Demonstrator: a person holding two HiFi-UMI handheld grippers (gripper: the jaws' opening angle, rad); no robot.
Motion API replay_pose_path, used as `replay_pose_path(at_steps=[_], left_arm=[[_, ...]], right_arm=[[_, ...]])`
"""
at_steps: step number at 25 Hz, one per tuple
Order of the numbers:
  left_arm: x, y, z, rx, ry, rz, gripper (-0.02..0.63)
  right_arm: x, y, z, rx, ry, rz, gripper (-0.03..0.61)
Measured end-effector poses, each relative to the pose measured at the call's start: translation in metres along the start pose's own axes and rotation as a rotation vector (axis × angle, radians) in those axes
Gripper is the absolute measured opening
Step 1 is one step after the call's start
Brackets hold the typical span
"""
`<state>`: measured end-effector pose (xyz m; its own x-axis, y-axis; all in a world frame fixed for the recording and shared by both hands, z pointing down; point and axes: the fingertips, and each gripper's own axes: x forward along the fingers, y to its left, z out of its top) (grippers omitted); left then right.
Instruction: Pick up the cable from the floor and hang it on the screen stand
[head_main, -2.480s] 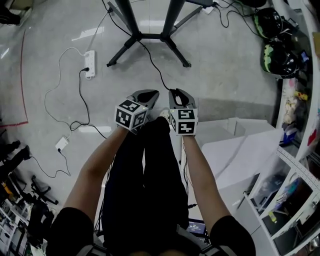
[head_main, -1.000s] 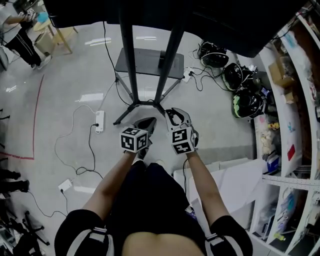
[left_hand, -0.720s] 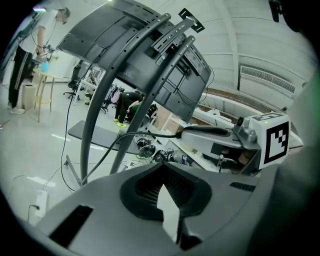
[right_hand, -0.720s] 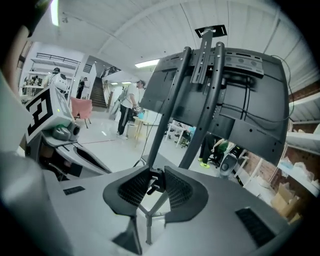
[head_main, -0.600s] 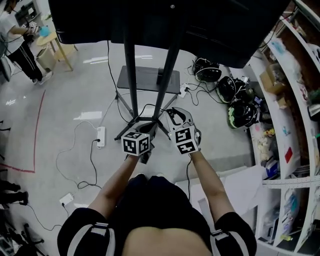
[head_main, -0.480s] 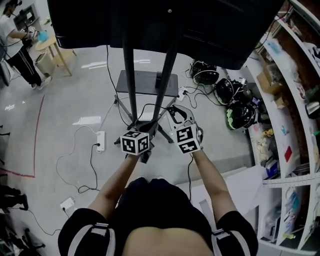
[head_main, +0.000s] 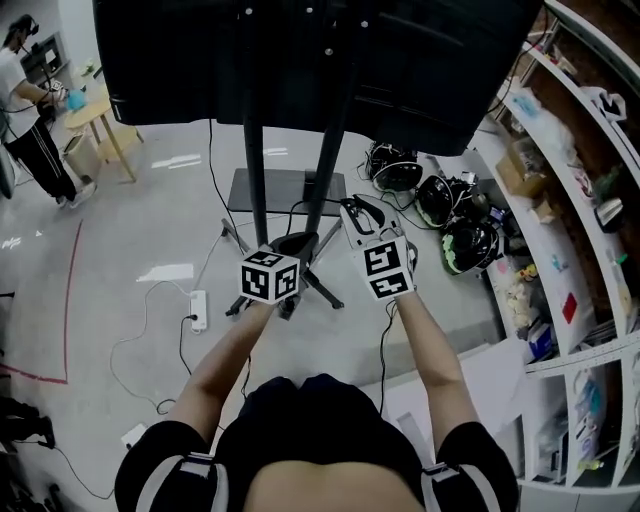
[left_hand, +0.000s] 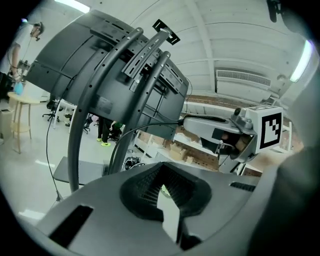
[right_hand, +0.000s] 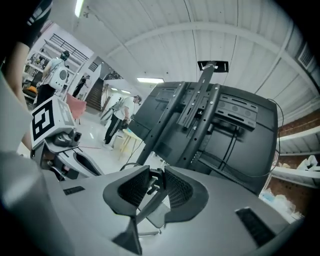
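The screen (head_main: 300, 60) runs off the head view's top edge. The left gripper (head_main: 292, 248) hides part of the stand (head_main: 325, 288) feet. The cable (right_hand: 155, 181) end inside the right gripper (right_hand: 157, 170) is too small to identify.

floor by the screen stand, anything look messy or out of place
Yes. A white power strip lies on the open floor left of the screen stand, its cords trailing in loose loops. Helmets sit on the floor by the shelves.

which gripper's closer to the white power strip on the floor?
Left. The left gripper hangs up and right of the power strip in the head view; the right gripper, clamped on the cable, is farther right.
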<state>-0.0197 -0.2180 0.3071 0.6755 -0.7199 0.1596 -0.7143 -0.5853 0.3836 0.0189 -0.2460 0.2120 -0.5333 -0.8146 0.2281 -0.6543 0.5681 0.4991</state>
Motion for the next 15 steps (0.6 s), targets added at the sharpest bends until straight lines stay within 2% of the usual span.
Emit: replay_pose_path(at_steps=[8, 15], left_arm=[[-0.012, -0.014, 0.045, 0.061, -0.053, -0.083, 0.005], [-0.021, -0.032, 0.078, 0.109, -0.053, -0.167, 0.005]], right_arm=[[-0.005, -0.027, 0.051, -0.004, -0.065, -0.104, 0.107], [-0.018, -0.042, 0.082, -0.006, -0.096, -0.153, 0.107]])
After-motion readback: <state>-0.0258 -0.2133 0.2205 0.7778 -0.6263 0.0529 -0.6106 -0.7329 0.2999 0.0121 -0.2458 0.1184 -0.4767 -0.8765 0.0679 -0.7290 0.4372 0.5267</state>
